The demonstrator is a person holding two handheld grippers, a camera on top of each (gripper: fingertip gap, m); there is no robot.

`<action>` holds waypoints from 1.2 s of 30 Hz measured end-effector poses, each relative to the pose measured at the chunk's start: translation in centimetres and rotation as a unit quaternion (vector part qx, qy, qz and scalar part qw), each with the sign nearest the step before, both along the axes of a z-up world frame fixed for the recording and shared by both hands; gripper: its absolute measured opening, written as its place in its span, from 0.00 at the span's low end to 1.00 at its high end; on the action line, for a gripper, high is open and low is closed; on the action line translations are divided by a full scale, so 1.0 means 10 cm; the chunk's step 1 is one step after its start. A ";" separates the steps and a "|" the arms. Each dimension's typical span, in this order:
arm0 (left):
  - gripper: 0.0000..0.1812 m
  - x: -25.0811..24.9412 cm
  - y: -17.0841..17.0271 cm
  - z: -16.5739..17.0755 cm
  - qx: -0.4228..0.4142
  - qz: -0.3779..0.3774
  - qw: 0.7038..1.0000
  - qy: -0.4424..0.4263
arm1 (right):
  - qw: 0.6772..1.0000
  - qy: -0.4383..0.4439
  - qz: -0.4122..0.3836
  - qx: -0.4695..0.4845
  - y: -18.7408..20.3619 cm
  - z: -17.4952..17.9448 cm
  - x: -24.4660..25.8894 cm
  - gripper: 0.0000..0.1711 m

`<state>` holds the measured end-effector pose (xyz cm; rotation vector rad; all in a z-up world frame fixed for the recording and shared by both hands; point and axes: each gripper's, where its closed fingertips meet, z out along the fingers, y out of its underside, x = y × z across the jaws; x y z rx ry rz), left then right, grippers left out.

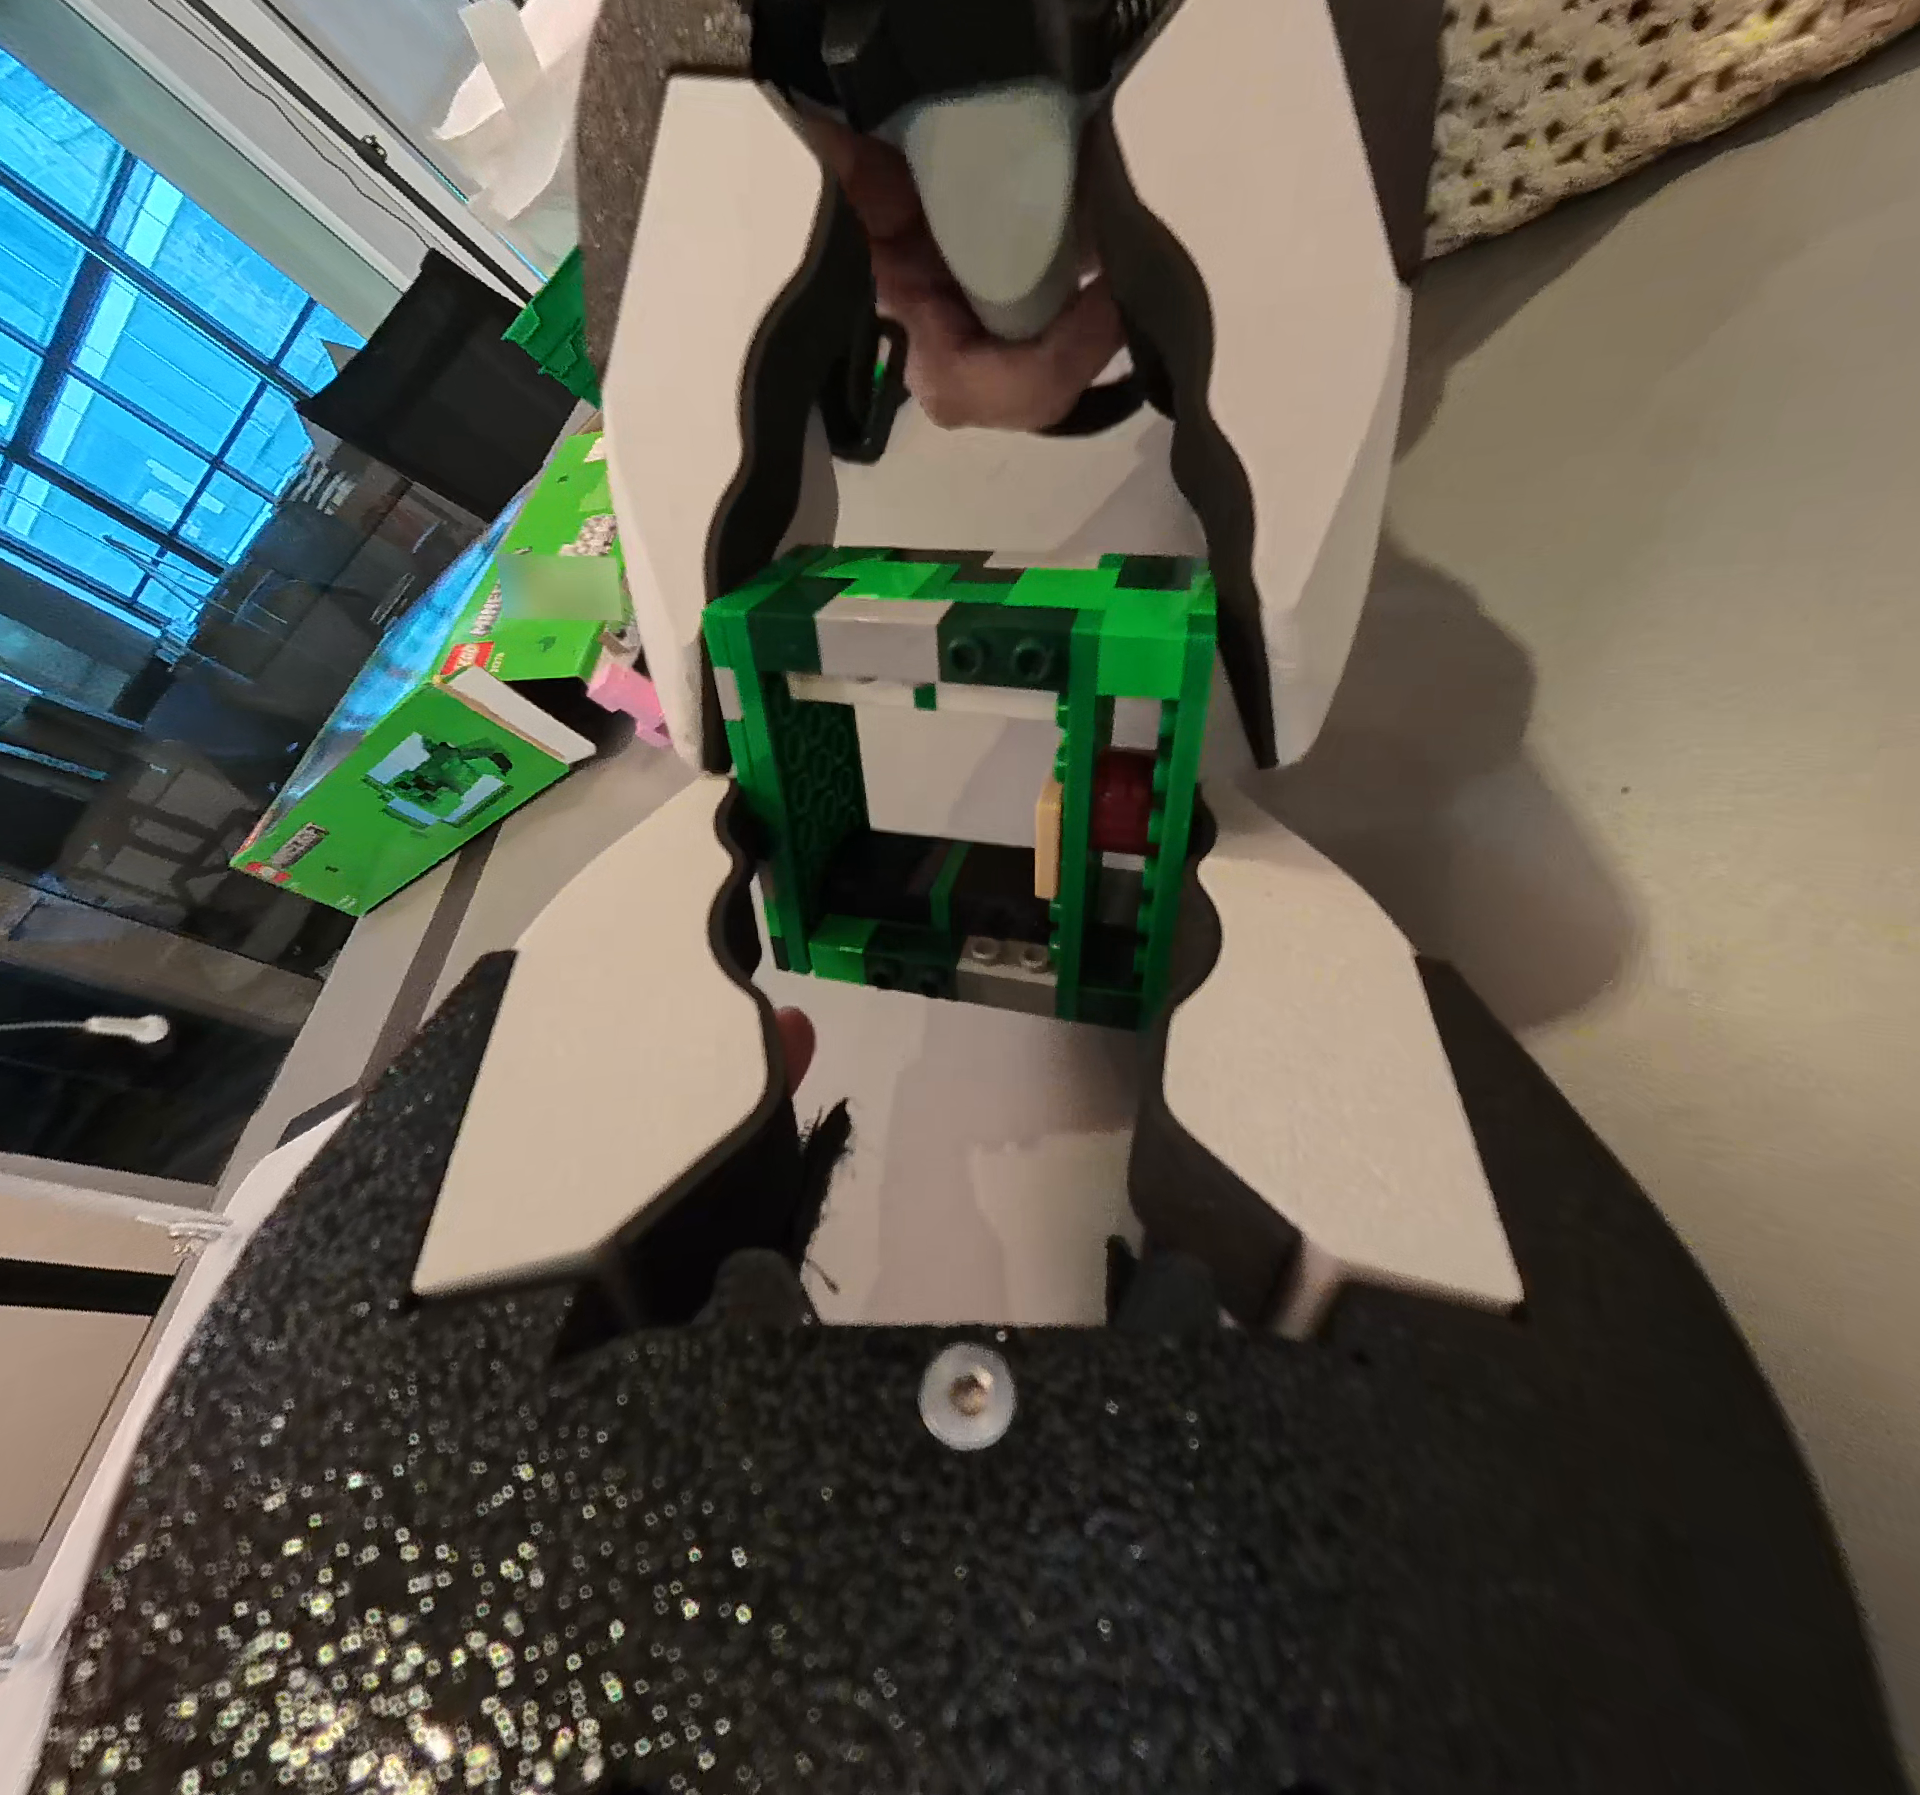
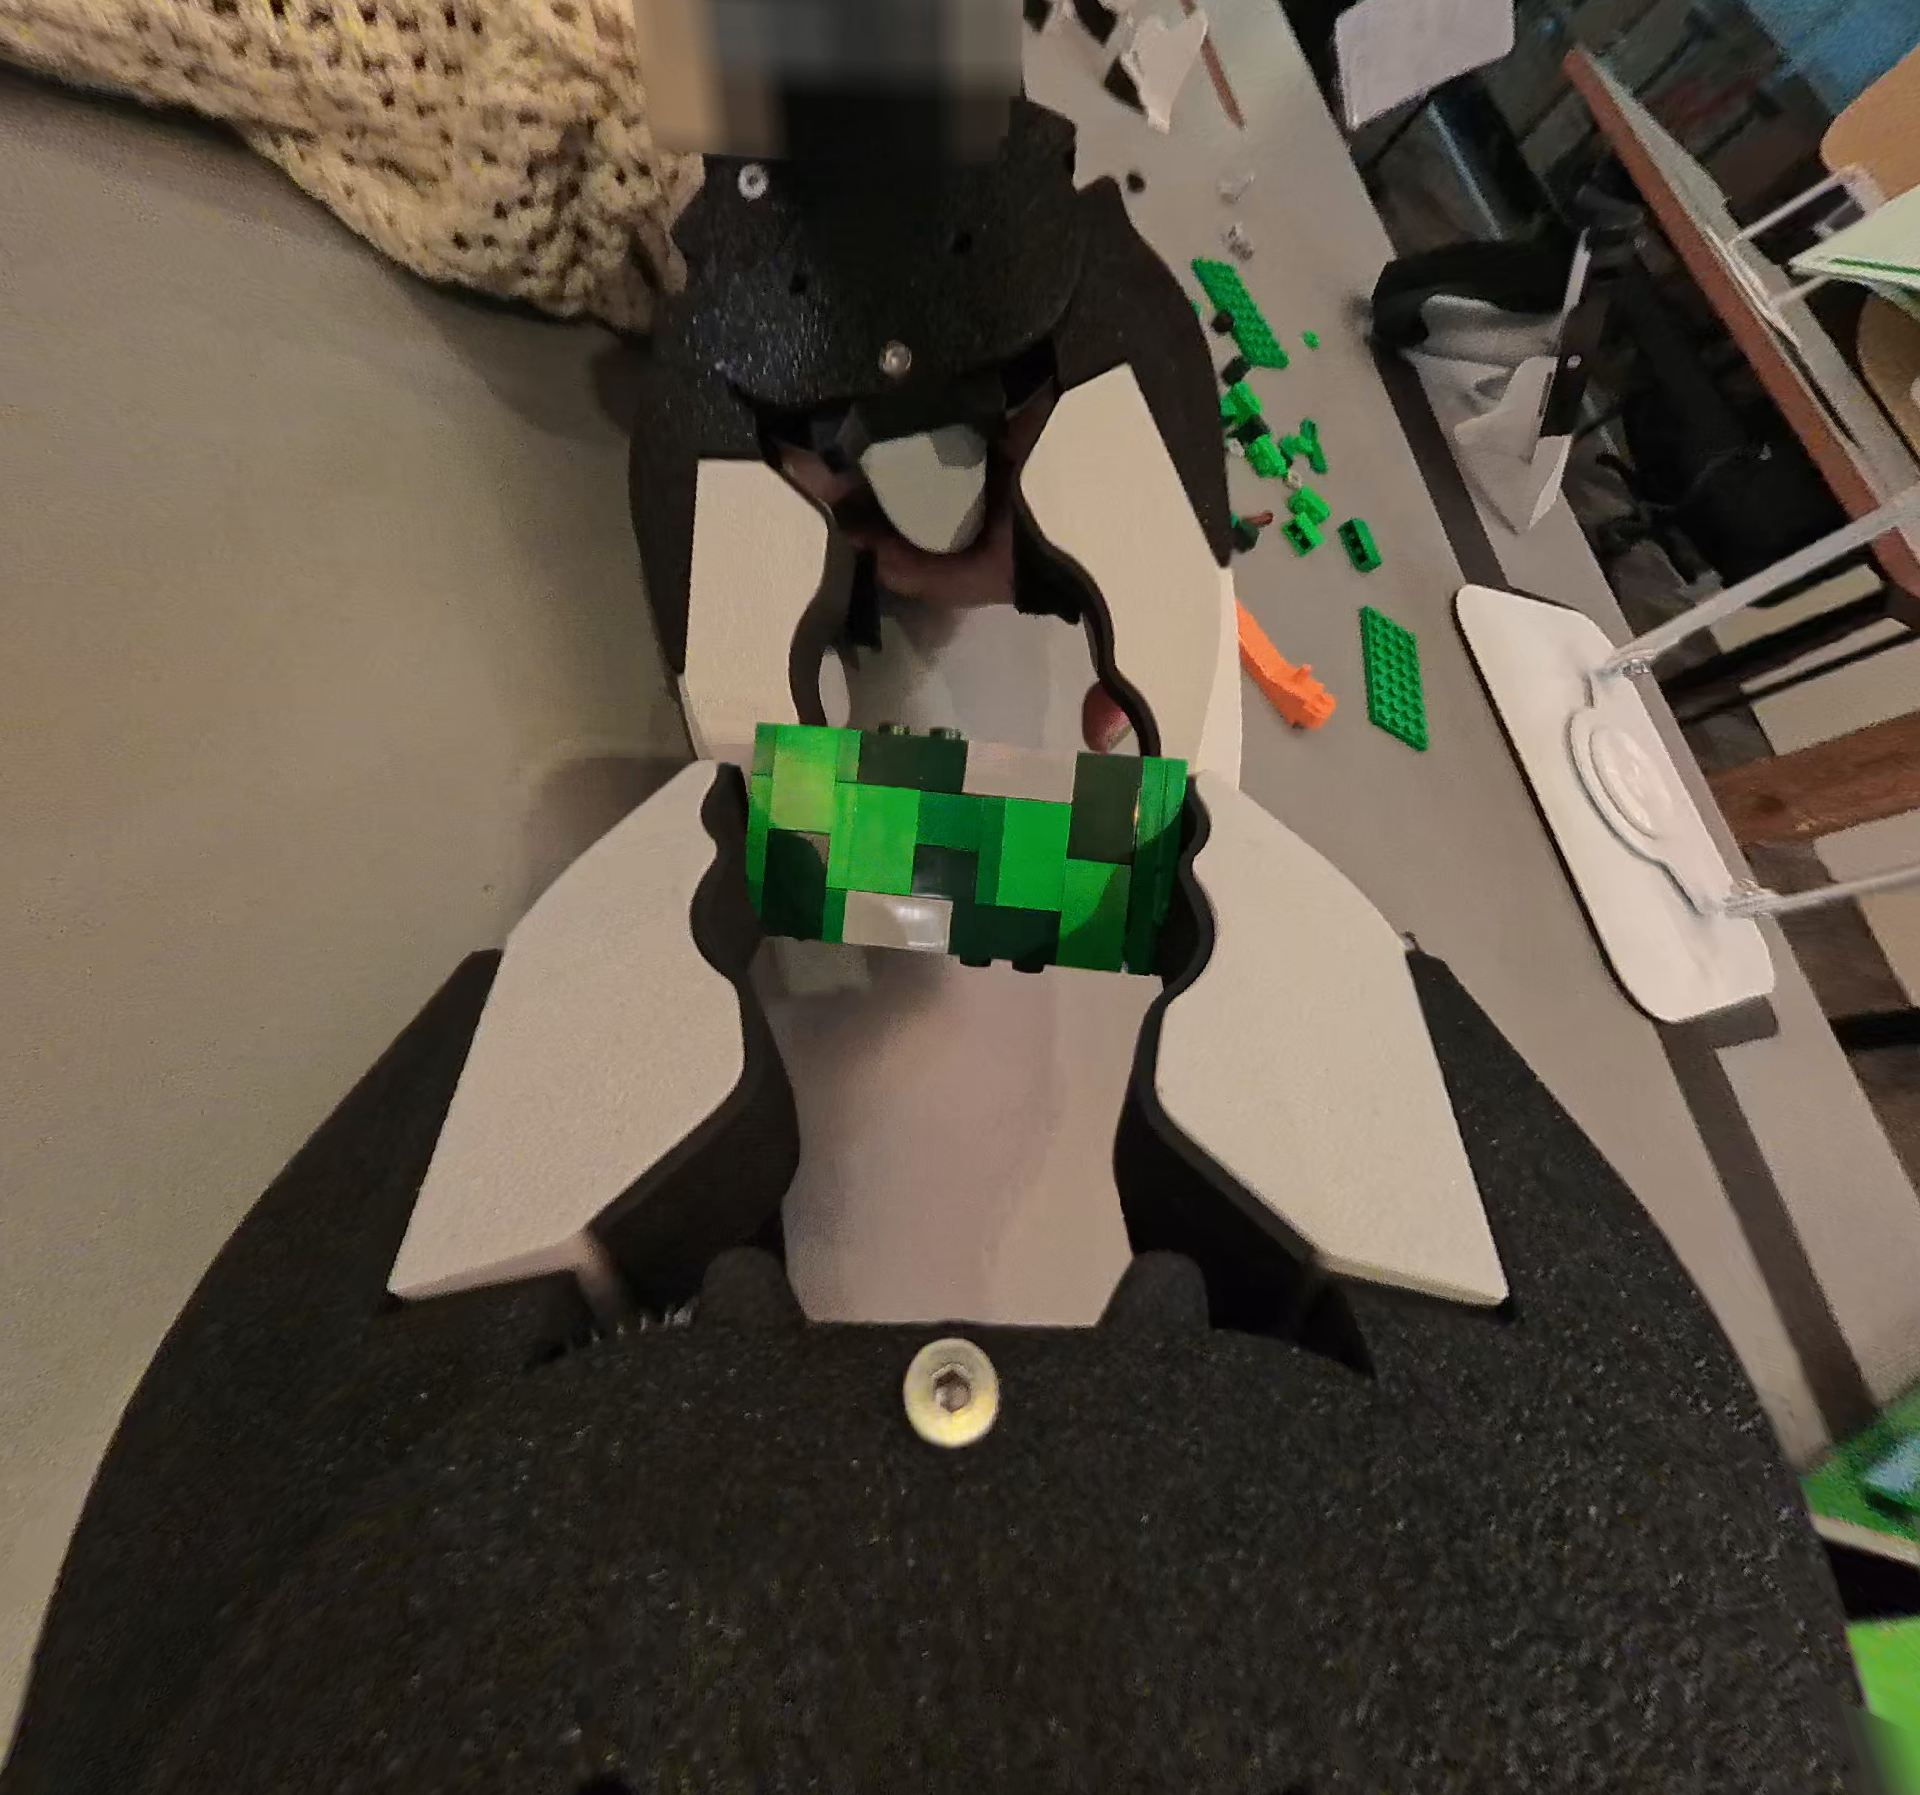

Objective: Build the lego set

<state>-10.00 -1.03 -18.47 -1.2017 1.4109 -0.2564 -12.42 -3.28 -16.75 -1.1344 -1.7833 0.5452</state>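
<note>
**Both hand-held grippers grasp the green build**

The left hand-held gripper (image 1: 961, 872) and the right hand-held gripper (image 2: 961, 862) each clamp the green lego build (image 1: 961, 779) from opposite ends, above the grey desk (image 1: 1662, 810). Loose green pieces (image 2: 1283, 457) lie well apart.

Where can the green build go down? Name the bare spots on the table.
Both the left gripper and right gripper clamp the green build. Bare grey table lies beside the knitted sleeve. Crowded: the loose green bricks, orange tool and green plate; the set's box fills another edge.
</note>
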 end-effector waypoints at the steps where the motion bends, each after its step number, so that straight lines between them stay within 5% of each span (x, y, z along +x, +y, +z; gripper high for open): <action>1: 0.43 0.00 0.00 0.01 -0.005 -0.001 1.000 -0.003 | 1.000 0.016 0.002 -0.009 0.00 0.02 -0.01 0.45; 19: 0.43 -0.03 -0.02 0.09 0.002 -0.008 1.000 -0.029 | 1.000 0.016 0.000 -0.020 -0.01 0.07 -0.01 0.44; 29: 0.43 -0.03 0.08 0.07 0.023 0.029 0.999 -0.020 | 0.995 0.085 0.027 -0.038 0.06 0.08 -0.01 0.45; 33: 0.43 -0.24 0.36 0.01 0.147 0.135 0.977 0.077 | 0.975 0.105 -0.042 -0.189 0.23 0.16 -0.01 0.53; 36: 0.43 -0.32 0.47 0.04 0.195 0.183 0.957 0.115 | 0.953 0.100 -0.113 -0.262 0.42 0.09 -0.01 0.51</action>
